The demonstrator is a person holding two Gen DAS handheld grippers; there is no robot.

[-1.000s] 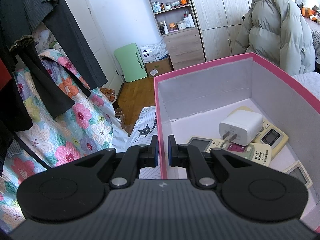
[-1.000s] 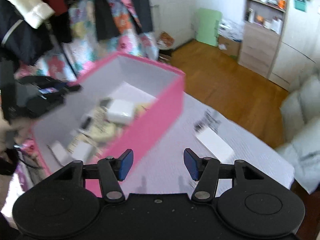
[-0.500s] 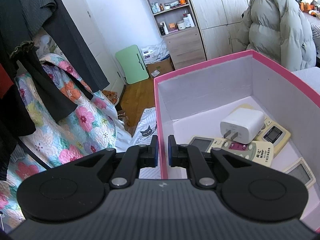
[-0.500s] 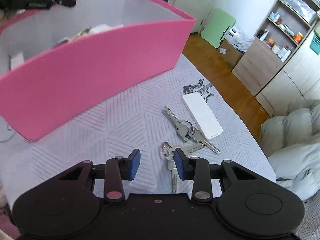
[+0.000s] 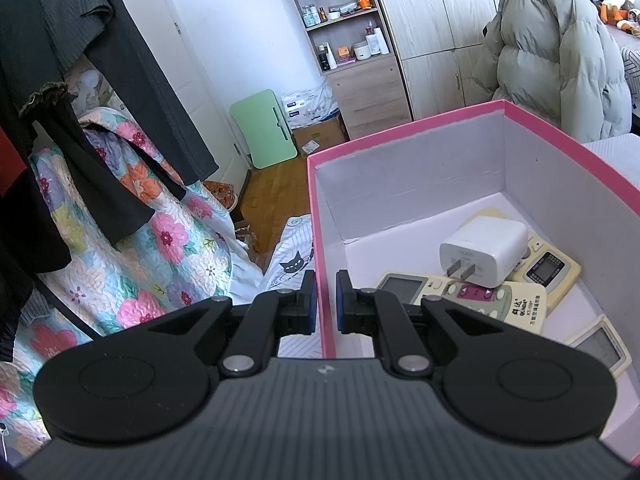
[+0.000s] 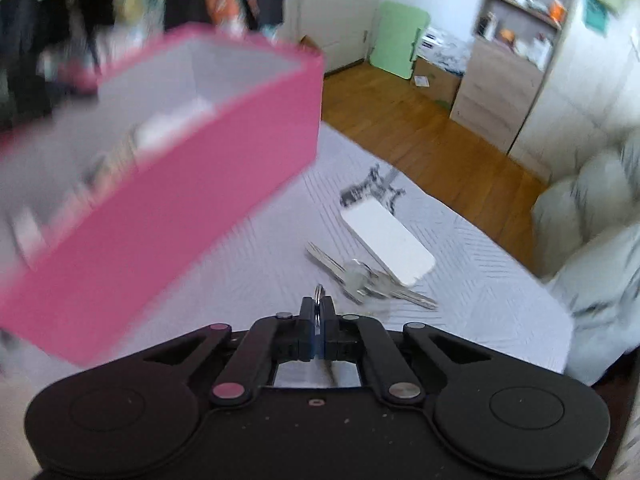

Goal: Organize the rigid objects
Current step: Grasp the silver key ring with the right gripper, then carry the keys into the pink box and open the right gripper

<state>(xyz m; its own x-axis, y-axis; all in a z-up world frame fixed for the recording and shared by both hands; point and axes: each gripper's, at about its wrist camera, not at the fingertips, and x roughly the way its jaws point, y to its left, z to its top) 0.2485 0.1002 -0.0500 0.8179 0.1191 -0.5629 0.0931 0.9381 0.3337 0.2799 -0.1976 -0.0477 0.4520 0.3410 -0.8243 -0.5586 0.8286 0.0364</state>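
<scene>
A: Where does the small silver key ring (image 6: 319, 292) sit?

B: Pinched between the pressed-together jaws of the right gripper (image 6: 318, 320), its loop protruding above them, over the white quilted bed cover (image 6: 248, 264). A second bunch of silver keys (image 6: 360, 280) lies just beyond, beside a flat white rectangular device (image 6: 388, 240).

A: And the left gripper (image 5: 325, 300)?

B: Its jaws clamp the near-left wall of the pink cardboard box (image 5: 320, 240), which holds a white plug charger (image 5: 484, 250) on cream remote controls (image 5: 500, 300).

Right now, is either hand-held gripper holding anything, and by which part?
The right hand-held gripper pinches a key ring by the ring itself; whatever hangs below is hidden. The left hand-held gripper clamps the pink box by its side wall.
</scene>
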